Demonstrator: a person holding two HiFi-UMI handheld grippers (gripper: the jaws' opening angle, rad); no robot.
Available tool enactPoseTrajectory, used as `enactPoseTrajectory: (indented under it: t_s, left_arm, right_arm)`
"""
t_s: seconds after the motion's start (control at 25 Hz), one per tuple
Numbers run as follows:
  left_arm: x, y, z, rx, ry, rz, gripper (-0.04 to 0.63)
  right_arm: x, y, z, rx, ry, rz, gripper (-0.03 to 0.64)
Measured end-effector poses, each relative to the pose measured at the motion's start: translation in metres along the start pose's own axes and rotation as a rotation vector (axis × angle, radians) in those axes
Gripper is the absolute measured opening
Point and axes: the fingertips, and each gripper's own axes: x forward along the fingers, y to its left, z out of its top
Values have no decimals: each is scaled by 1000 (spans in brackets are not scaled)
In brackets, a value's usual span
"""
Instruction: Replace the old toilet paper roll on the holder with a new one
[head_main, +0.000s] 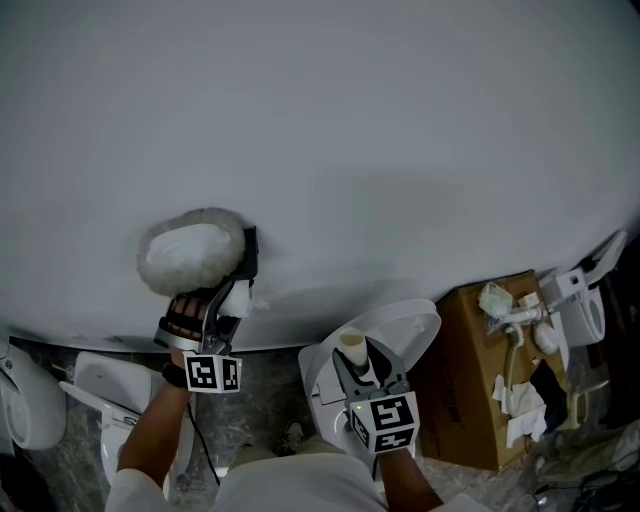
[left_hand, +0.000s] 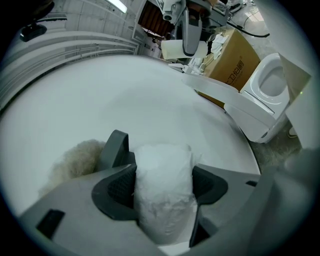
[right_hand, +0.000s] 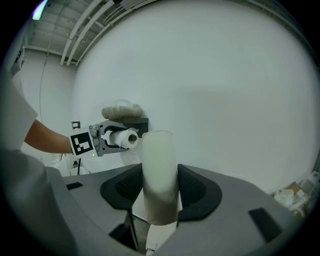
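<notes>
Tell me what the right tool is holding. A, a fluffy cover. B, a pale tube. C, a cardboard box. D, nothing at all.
B: in the right gripper view, the right tool is closed on a smooth pale tube that stands upright between its pads.

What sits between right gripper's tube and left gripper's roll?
Nothing. The head view shows only bare wall behind the gap between tube and roll.

The head view looks steeply down from overhead at the plain white wall. Each gripper view looks closely along its own jaws toward that wall. All three share the fluffy cream cover; the right view also catches the left gripper.
</notes>
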Motion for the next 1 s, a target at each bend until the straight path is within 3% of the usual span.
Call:
enactPoseTrajectory:
  t_s: [0.56,1.0]
  left_arm:
    - [-15,0,-30,3,41,-7,299]
    - [-24,-1,-27,-91,31,-66,305]
  right_arm:
    - [-6,17,7,-7,-14,-10,204]
    - [-20,34,12,-13,-22,-31,204]
